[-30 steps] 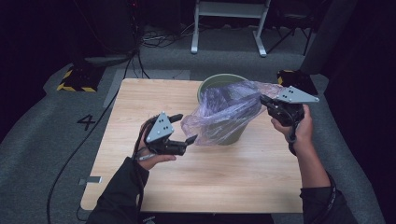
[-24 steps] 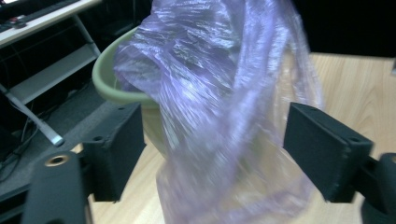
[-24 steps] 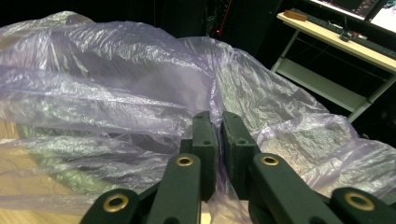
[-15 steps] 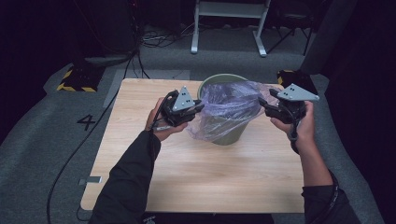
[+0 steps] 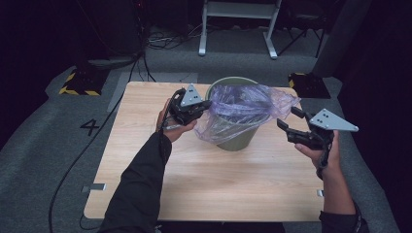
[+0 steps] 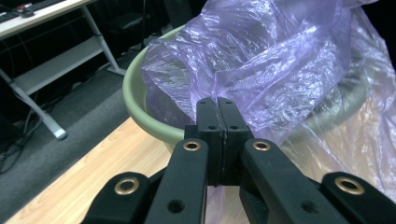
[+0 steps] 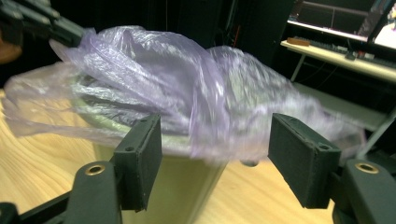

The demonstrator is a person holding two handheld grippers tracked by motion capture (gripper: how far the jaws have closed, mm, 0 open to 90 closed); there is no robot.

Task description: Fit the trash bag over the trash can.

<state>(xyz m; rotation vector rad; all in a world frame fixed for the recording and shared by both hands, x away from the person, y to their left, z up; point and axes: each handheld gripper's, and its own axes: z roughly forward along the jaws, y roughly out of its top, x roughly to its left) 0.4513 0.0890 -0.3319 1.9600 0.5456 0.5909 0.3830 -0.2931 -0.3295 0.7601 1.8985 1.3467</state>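
bag (image 6: 280, 60) pinched in left claw (image 6: 218, 105)

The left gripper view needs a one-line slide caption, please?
Left tongs shut on the purple bag draped over the green bin.

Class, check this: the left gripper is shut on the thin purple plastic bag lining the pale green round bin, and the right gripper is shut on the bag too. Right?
Not quite. The right gripper is open, its jaws apart with nothing pinched, as the right gripper view shows. The left gripper is indeed shut on the thin purple plastic bag lining the pale green round bin.
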